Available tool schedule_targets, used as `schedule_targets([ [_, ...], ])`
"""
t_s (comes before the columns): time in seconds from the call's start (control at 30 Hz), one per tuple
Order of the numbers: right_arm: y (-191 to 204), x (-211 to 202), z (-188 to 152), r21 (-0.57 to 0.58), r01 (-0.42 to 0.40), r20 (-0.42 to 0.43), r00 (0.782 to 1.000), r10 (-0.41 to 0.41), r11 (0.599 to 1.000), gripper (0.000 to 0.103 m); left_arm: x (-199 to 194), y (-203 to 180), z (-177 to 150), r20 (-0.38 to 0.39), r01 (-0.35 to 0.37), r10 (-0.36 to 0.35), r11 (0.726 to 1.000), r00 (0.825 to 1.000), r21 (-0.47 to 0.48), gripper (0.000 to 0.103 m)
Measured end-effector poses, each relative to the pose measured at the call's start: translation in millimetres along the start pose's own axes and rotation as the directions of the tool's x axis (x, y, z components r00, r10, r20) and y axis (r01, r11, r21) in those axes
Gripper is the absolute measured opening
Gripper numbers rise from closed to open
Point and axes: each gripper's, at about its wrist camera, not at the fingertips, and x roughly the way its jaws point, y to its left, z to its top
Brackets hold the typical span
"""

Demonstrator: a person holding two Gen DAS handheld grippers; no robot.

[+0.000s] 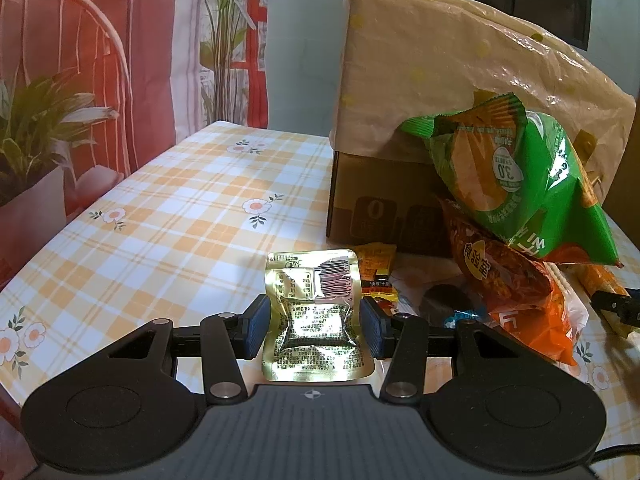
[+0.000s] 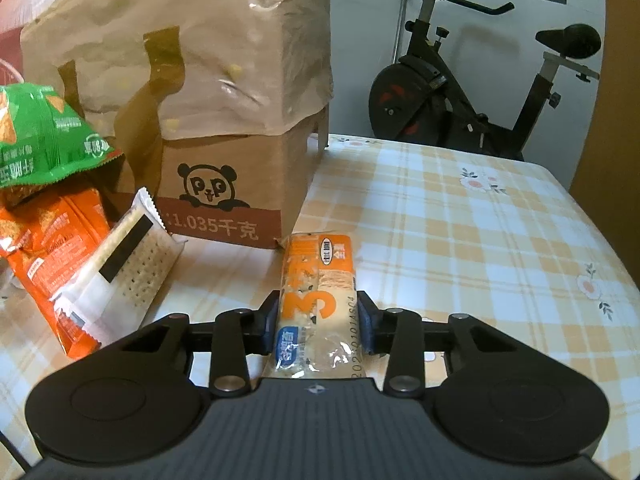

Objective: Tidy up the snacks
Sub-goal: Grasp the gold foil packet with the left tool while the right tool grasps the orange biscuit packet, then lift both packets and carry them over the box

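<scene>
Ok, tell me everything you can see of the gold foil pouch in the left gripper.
The gold foil pouch is a small, flat, shiny sachet with fine dark print and a barcode near its top right corner. Its middle is pinched and creased between the blue pads of the left gripper, which press its two sides. It stands roughly upright, back face to the camera, above the checked tablecloth, just left of the snack pile.
</scene>
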Motion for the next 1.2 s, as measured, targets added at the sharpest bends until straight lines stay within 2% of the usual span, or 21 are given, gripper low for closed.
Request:
schedule_targets([
  [0.1, -3, -2, 0, 0.015, -0.026, 0.016, 1.000, 0.026, 1.000, 0.040, 1, 0, 0, -0.002, -0.001, 0.001, 1.000, 1.000, 0.000, 0.051],
  [0.47, -10, -12, -2, 0.066, -0.035, 0.078, 0.997, 0.030, 0.997, 0.040, -1, 1, 1, 0.006, -0.011, 0.011, 1.000, 1.000, 0.001, 0.051],
  [0.67, -20, -26, -2, 0.121, -0.027, 0.135, 0.991, 0.011, 0.992, 0.040, -23, 15, 25, 0.085, -0.025, 0.028, 0.999, 0.996, -0.041, 0.051],
  [0.77, -32, -41, 4, 0.165, -0.001, 0.170, 0.985, -0.027, 0.986, 0.040, -37, 25, 47, 0.119, -0.028, 0.035, 0.997, 0.992, -0.066, 0.051],
  [0.87, -48, -60, 20, 0.225, -0.003, 0.242, 0.969, -0.053, 0.974, 0.040, -52, 29, 74, 0.163, -0.030, 0.041, 0.997, 0.986, -0.070, 0.051],
  [0.97, -57, -79, 46, 0.234, -0.024, 0.319, 0.946, -0.054, 0.972, 0.040, -65, 25, 103, 0.215, -0.002, 0.015, 0.998, 0.976, -0.061, 0.052],
  [1.13, -49, -101, 106, 0.156, -0.083, 0.430, 0.903, 0.008, 0.984, 0.040, -74, -5, 157, 0.303, 0.062, -0.068, 0.998, 0.951, 0.028, 0.053],
  [1.2, -38, -102, 133, 0.105, -0.108, 0.457, 0.888, 0.049, 0.989, 0.040, -71, -23, 179, 0.314, 0.100, -0.116, 0.993, 0.942, 0.067, 0.054],
])
